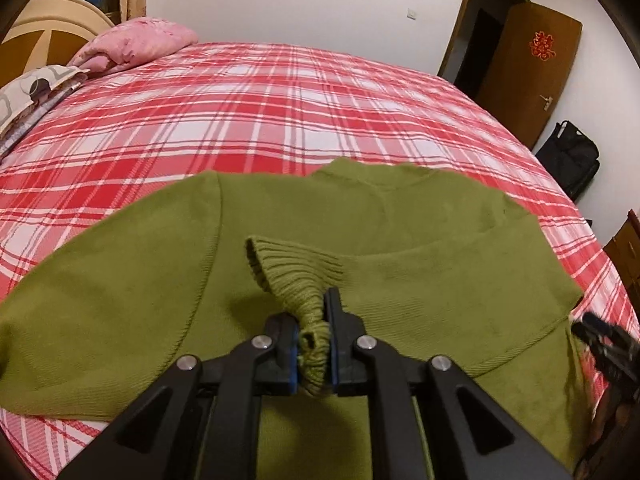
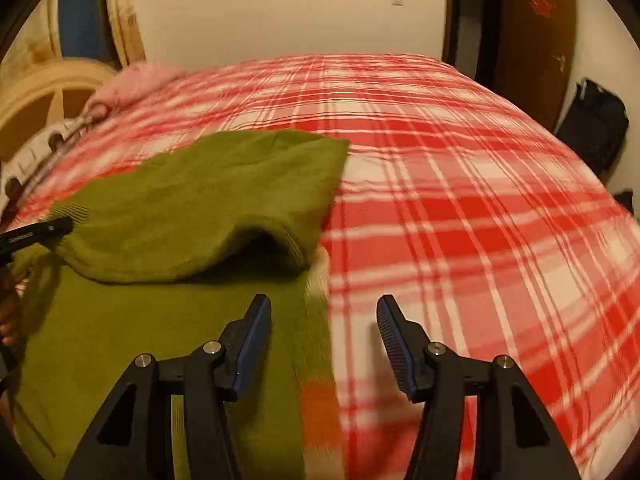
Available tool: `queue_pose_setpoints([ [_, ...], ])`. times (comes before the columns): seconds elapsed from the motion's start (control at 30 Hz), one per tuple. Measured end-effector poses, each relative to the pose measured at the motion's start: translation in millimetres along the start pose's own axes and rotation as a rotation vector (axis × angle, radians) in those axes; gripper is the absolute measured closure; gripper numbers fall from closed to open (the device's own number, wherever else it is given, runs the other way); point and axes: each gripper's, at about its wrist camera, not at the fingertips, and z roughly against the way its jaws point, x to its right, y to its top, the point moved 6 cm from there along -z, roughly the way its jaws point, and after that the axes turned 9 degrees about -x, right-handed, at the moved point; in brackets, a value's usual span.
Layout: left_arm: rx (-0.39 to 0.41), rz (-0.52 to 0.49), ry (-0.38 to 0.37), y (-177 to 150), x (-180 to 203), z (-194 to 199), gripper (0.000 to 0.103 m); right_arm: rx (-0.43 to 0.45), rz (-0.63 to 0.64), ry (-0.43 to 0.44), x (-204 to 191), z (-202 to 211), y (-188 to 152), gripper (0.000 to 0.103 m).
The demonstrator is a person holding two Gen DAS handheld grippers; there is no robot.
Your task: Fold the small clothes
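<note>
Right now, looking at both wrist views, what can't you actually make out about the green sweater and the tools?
- Sweater hem: cut off at the bottom edge and hidden by the left tool in the left wrist view.
- Cuff end: pinched between the left tool's pads, hidden.
- Right tool: open, but the right wrist view is motion-blurred, so contact with the sweater is unclear.
- Door emblem: too small to read.

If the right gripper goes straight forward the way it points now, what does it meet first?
Probably the red-and-white plaid bedsheet. The open right gripper points along the right edge of the olive-green knitted sweater, so its left finger might brush that edge first; depth is unclear in this blurred view.
</note>
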Motion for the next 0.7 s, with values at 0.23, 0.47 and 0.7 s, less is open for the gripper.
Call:
queue_pose_setpoints([
  [0.23, -0.017, -0.015, 0.012, -15, -12, -4, 0.084, -0.041, -0.200, -0.020, 39, -21, 5, 0.043],
  [0.47, 0.005, -0.090, 0.109, -25, -17, 13, 0.057, -0.030, -0.163, -0.119, 42, 13, -6, 0.041],
  [0.7, 0.050, -0.046, 0.129, -17, -23, 18, 0.026, 0.027, 0.004, 0.044, -36, 23, 52, 0.041],
])
